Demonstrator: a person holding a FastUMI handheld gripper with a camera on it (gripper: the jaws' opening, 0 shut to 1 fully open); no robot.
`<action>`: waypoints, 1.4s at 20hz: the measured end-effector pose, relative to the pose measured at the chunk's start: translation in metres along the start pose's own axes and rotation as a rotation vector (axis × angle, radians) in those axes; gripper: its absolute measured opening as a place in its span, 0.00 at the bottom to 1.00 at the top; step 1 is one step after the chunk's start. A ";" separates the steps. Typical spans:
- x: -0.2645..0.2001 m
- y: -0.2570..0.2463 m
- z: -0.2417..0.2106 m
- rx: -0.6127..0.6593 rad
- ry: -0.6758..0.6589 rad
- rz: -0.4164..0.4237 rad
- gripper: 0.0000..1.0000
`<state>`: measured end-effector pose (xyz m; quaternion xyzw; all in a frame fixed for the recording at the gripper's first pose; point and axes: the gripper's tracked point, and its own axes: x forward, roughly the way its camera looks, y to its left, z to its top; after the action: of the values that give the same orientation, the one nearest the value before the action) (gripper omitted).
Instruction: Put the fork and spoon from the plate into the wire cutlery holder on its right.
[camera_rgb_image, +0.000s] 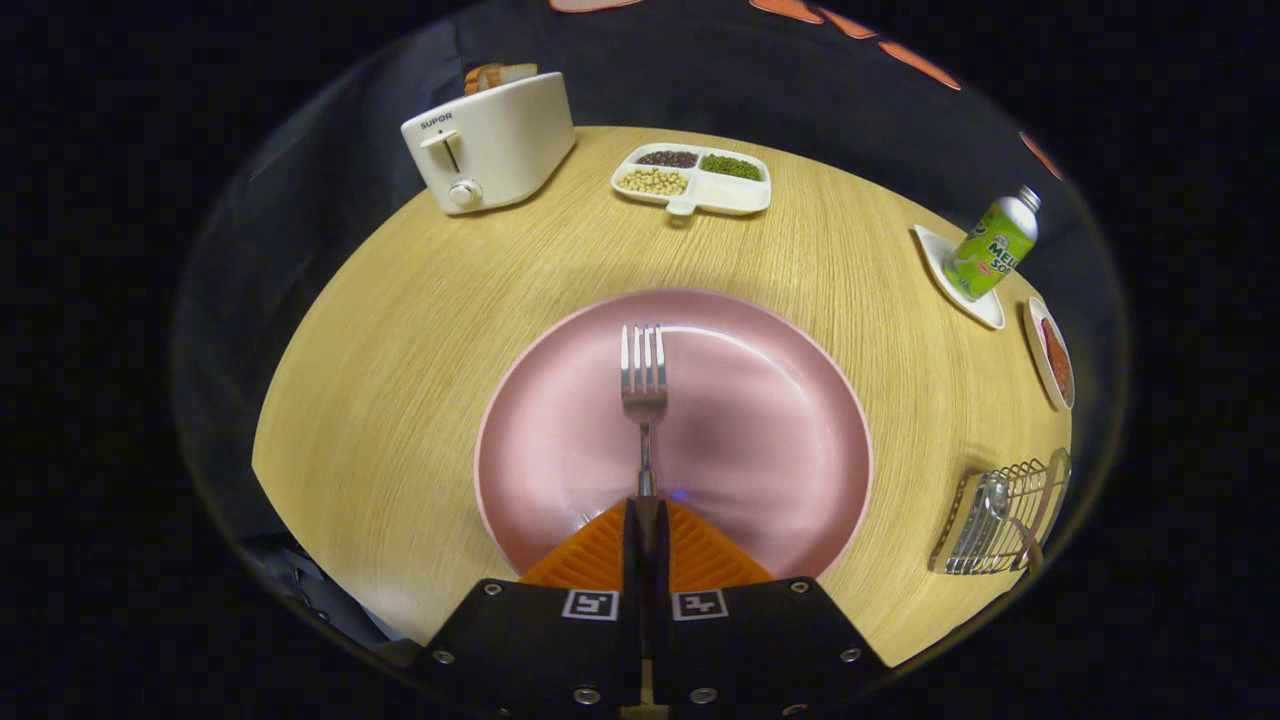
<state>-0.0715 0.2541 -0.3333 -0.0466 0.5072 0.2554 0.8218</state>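
A silver fork (643, 385) sticks forward from between my fingers, its tines pointing away over the pink plate (780, 400). My gripper (646, 505) is shut on the fork's handle, with both fingers pressed together around it. The plate lies on the wooden table just ahead of and under the fingers. The wire cutlery holder (1005, 515) stands to the right of the plate near the table's edge. A shiny spoon-like piece (985, 500) shows inside the holder. Whether the fork rests on the plate or hangs above it is unclear.
A white toaster (490, 145) with bread stands at the far left of the table. A divided white tray (695, 178) of beans sits far ahead. A green can (992, 250) on a white saucer and a small dish of red spice (1052, 355) stand at the right.
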 end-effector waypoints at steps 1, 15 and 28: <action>-0.006 -0.002 0.006 0.017 -0.026 0.005 0.05; -0.145 -0.144 0.044 0.217 -0.319 -0.169 0.05; -0.182 -0.233 -0.060 0.272 -0.007 -0.280 0.05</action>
<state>-0.0756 -0.0352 -0.2483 -0.0043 0.5229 0.0681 0.8496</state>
